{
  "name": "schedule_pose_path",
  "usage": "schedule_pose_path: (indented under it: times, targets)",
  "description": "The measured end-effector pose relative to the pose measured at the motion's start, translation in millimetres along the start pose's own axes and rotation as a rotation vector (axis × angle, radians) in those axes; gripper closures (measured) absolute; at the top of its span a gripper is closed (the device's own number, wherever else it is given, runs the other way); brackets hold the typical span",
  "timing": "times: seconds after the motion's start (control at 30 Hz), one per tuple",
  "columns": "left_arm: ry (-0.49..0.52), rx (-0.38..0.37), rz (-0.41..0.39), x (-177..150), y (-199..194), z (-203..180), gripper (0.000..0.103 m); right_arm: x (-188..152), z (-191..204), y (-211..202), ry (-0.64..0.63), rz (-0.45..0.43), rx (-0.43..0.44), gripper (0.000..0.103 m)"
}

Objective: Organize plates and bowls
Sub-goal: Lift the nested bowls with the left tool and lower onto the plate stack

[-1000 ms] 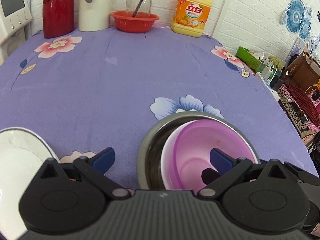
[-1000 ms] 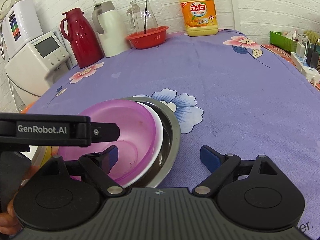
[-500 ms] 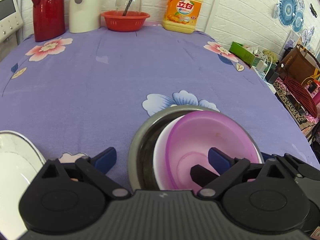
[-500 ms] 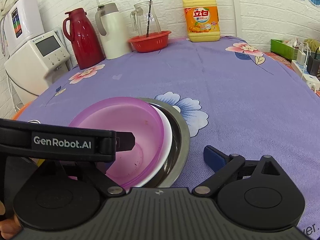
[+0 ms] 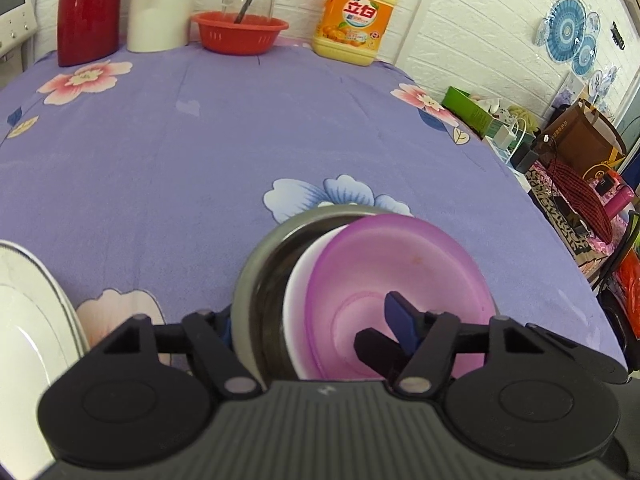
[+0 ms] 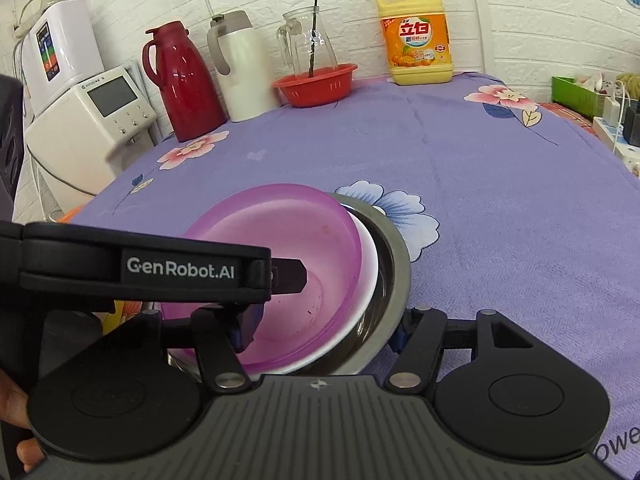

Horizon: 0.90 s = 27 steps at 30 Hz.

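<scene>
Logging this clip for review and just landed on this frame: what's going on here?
A person with a handheld gripper in each hand is working on a nested stack: a purple bowl inside a white bowl inside a steel bowl on the purple tablecloth. The left gripper and right gripper each straddle the stack's rim from opposite sides, one finger inside, one outside. A white plate sits apart at the left.

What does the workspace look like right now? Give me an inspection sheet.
Surface: purple floral tablecloth.
Job's things: purple bowl in white bowl in steel bowl; white plate at left.
Clutter: red thermos, white thermos, red basket holding glass jug, detergent bottle at back.
Grippers: left gripper and right gripper each straddle the stack's rims; grip unconfirmed.
Cables: white cables beside the table's right edge.
Surroundings: brick wall, water dispenser.
</scene>
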<state>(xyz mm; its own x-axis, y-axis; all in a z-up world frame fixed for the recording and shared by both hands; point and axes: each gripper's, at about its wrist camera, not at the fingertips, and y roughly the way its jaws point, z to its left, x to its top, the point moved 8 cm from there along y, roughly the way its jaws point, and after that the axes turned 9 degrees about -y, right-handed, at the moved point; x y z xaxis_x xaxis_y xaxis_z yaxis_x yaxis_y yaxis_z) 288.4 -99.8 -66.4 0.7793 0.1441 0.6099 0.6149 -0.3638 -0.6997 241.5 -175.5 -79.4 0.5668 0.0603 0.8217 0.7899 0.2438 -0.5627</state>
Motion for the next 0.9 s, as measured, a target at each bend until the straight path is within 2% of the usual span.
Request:
schedule_pose_path:
  times: [0.07, 0.4, 0.53, 0.73, 0.9]
  targets:
    - [0.005, -0.005, -0.002, 1, -4, -4, 0.045, 0, -1, -2, 0.029, 0.003, 0.005, 0.001]
    - [0.024, -0.073, -0.063, 16, -31, -28, 0.044, 21, -1, -33, -0.002, -0.070, -0.064, 0.000]
    - [0.014, -0.090, -0.079, 18, -40, -26, 0.044, 26, 4, -40, -0.028, -0.078, -0.082, 0.000]
    - [-0.050, -0.097, -0.129, 23, -66, 5, 0.044, 37, 37, -39, -0.103, -0.083, -0.072, 0.000]
    - [-0.111, -0.049, -0.187, 27, -95, 52, 0.044, 43, 84, -29, -0.164, -0.088, -0.010, 0.000]
